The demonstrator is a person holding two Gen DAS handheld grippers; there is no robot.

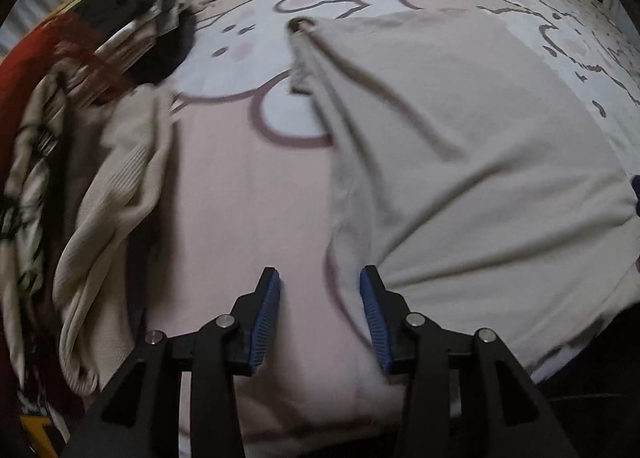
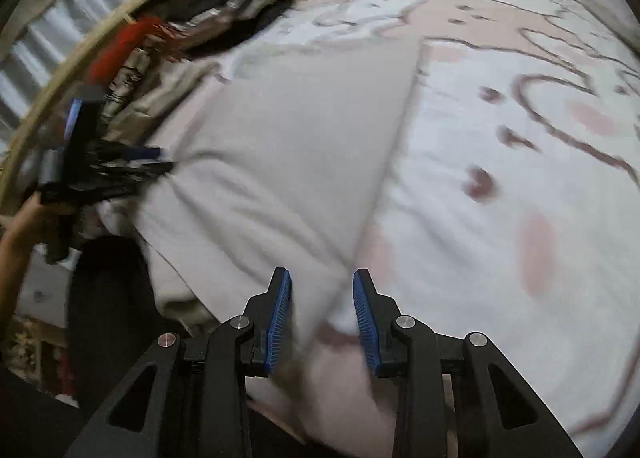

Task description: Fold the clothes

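A bed covered by a pink and white cartoon-print sheet (image 1: 248,193) fills both views, and a heap of unfolded clothes (image 1: 92,161) is piled along its far left side. In the middle of the sheet a beige garment (image 1: 472,161) is spread, partly folded: a straight folded edge is seen along its right side in the right wrist view, while a twisted ridge of cloth runs up to a bunched corner in the left wrist view.

The left gripper (image 1: 319,290) is held just beside the garment's near left edge, jaws parted to a middling width, with only bare sheet between the blue pads. The right gripper (image 2: 322,298) is held with a narrower gap over the garment's near right corner; cloth lies between its pads, but whether it is pinched cannot be told, since blur hides the contact.

For the fold to come out well, the ridge is best smoothed flat first. Both near corners should be taken at matching points, lifted together, and carried over evenly so that the edges are laid square.
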